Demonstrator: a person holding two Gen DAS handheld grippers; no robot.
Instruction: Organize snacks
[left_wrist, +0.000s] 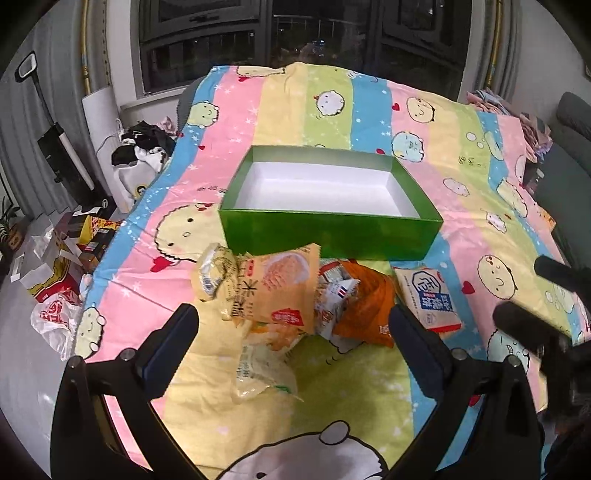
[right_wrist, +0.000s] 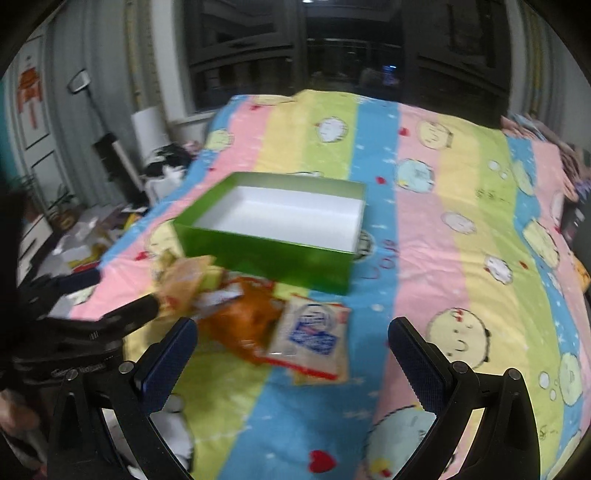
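Snack packets (left_wrist: 291, 295) lie in a loose pile on the striped sheet (left_wrist: 424, 122), just in front of the green box (left_wrist: 332, 229), which is empty. Judged from this, no packet is boxed yet; all sorting remains. Left gripper (left_wrist: 295, 332) hangs over the pile, jaws apart and empty; right gripper (right_wrist: 291, 343) likewise spread wide, holding nothing.

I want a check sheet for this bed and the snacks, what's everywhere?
Surface: striped cartoon bedspread, wrinkled.
Job's things: green box open, nothing in it; snack packets piled just in front; white-and-blue packet beside the pile.
Clutter: bags and boxes on the floor; clothes heap.
Tongs: left tongs open, holding nothing; right tongs open, holding nothing.
Cables: nothing seen.
Surroundings: dark window; upright vacuum.
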